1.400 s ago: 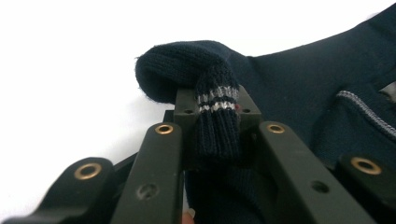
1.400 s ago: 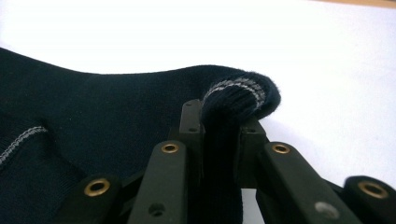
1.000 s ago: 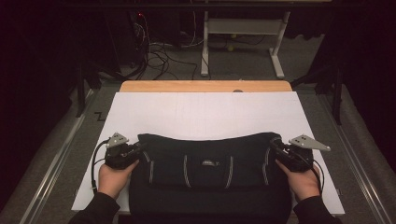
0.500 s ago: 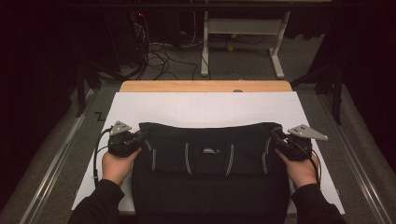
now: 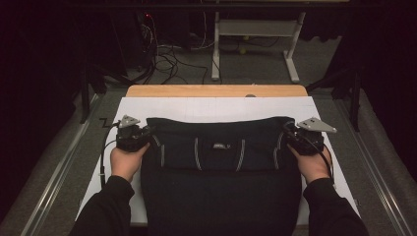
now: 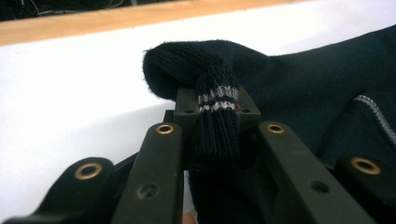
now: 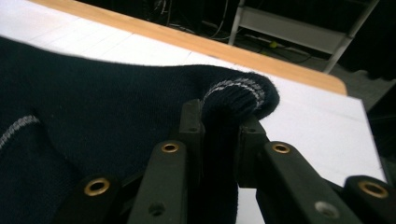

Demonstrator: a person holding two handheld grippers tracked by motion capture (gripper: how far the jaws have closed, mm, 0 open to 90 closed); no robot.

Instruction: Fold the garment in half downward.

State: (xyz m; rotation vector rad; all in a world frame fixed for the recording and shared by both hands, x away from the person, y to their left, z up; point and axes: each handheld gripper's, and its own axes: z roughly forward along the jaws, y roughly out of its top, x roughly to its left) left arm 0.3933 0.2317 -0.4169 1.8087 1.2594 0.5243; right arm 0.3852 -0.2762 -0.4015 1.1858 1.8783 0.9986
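1. Garment (image 5: 221, 167), dark navy knit with thin pale stripes, spread on white sheet (image 5: 221, 109) over wooden table (image 5: 216, 91); near part hanging over the near edge, toward the person.
2. Top edge of the garment folded forward into a doubled band across the sheet, with a small pale label (image 5: 221, 145) at the middle of the band.
3. Left gripper (image 5: 142, 136) at the left end of the band, clamped on the garment: in the left gripper view, ribbed striped edge (image 6: 217, 100) pinched tight between the two black jaws, knit bulging above them.
4. Right gripper (image 5: 291, 135) at the right end of the band, also clenched on the garment: in the right gripper view, ribbed corner (image 7: 238, 95) with pale stripes squeezed between the jaws and curling over the tips.
5. Left hand (image 5: 125, 162) and right hand (image 5: 312, 164) behind the grippers, dark sleeves entering from the bottom of the high view.
6. Grey three-cornered plates on top of both grippers, black cable (image 5: 103, 157) trailing from the left one down across the sheet.
7. Band stretched straight between both grippers, well inside the side edges of the sheet, with a bare white strip beyond it up to the wooden edge.
8. Behind the table, grey floor with loose cables (image 5: 167, 56) and white metal frame (image 5: 255, 29).
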